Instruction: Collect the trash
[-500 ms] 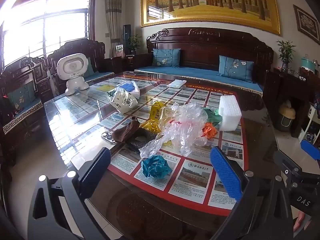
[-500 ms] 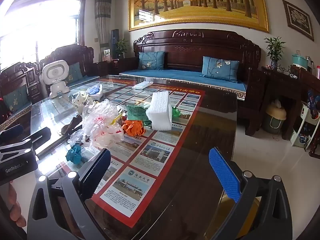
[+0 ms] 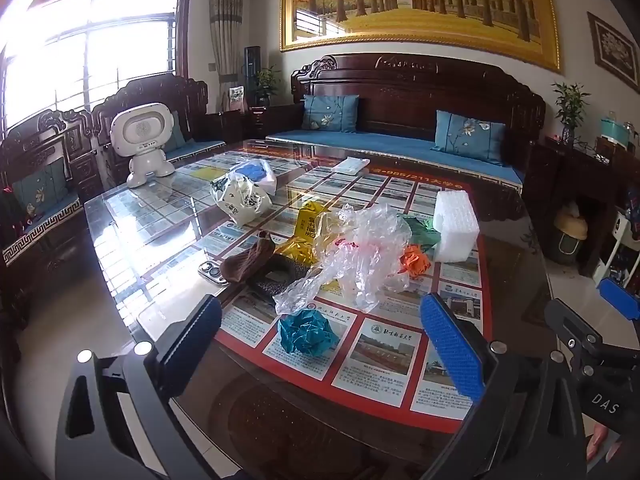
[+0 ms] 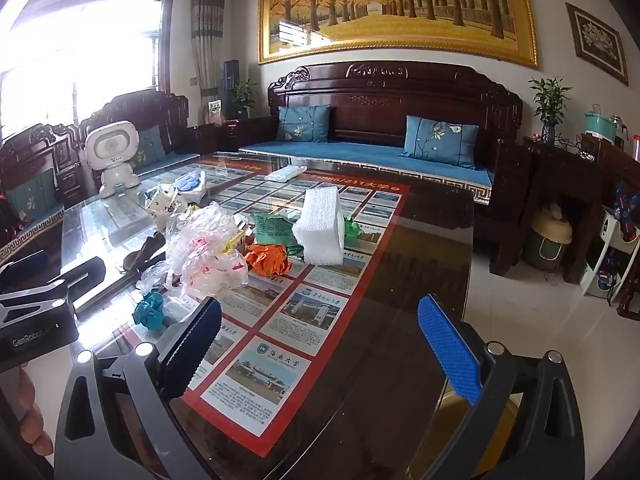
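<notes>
Trash lies on the glass-topped table (image 3: pixel 132 248): a crumpled teal paper ball (image 3: pixel 306 331) nearest me, clear plastic wrap (image 3: pixel 360 256), an orange paper ball (image 3: pixel 415 261), a white foam block (image 3: pixel 456 224), a yellow packet (image 3: pixel 308 226), a green wrapper (image 3: pixel 420 229) and a white printed bag (image 3: pixel 242 200). My left gripper (image 3: pixel 320 344) is open and empty, above the near table edge, framing the teal ball. My right gripper (image 4: pixel 320 344) is open and empty, further right over the table's bare end. The right view also shows the teal ball (image 4: pixel 150 310), foam block (image 4: pixel 320 226) and orange ball (image 4: pixel 268 260).
A brown cloth (image 3: pixel 248 262), a dark mesh piece (image 3: pixel 276 280) and a small metal case (image 3: pixel 212 271) lie left of the wrap. A white toy robot (image 3: pixel 142 142) stands at the far left corner. A wooden sofa (image 3: pixel 400 120) stands behind; a small bin (image 4: pixel 550 244) sits on the floor at right.
Both grippers have shifted only slightly; the scene looks nearly the same. Nothing was picked up or moved.
</notes>
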Demonstrator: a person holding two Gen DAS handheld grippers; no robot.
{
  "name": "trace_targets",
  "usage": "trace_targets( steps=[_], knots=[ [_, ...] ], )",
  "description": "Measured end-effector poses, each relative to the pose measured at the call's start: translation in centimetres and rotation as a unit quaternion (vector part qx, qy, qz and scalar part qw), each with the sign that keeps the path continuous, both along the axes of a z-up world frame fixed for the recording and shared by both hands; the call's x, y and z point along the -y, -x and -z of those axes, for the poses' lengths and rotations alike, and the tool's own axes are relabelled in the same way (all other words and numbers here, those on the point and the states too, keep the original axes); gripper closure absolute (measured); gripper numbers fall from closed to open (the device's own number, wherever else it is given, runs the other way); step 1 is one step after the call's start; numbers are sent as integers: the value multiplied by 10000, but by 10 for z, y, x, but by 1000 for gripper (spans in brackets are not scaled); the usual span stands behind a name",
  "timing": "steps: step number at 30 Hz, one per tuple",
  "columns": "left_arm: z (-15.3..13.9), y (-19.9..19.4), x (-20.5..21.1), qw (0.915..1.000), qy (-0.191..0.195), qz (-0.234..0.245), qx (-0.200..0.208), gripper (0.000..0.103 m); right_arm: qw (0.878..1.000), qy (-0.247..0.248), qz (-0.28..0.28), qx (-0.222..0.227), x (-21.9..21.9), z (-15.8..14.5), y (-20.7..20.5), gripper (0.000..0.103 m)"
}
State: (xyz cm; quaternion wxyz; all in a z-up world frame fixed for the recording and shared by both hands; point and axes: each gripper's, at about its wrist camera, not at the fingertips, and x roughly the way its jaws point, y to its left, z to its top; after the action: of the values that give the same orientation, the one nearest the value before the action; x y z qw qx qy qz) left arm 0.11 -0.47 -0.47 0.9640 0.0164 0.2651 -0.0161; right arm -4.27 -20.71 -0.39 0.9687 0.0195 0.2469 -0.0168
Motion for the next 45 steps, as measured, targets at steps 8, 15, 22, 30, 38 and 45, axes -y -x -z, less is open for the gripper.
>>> trace_targets(
  steps=[8, 15, 22, 30, 38, 45],
  knots=[
    [-2, -3, -8, 9998, 148, 102, -107, 4, 10000, 17, 13, 24, -4, -1, 2, 8],
    [-5, -4, -11, 9991, 318, 265, -122, 4, 10000, 62, 23, 32, -5, -5, 0, 8],
    [0, -7, -18, 9990, 412, 48, -147, 4, 10000, 76, -3, 19, -5, -5, -1, 8],
    [3, -7, -22, 9993, 320, -41, -181, 4, 9999, 117, -35, -15, -13, 1, -5, 8],
    [5, -9, -24, 9996, 145, -193, -133, 4, 9999, 125, -41, -52, -14, 5, -9, 8],
    [9, -13, -24, 9997, 79, -161, -165, 4, 9998, 153, -68, -90, -18, 9, -13, 8]
  ],
)
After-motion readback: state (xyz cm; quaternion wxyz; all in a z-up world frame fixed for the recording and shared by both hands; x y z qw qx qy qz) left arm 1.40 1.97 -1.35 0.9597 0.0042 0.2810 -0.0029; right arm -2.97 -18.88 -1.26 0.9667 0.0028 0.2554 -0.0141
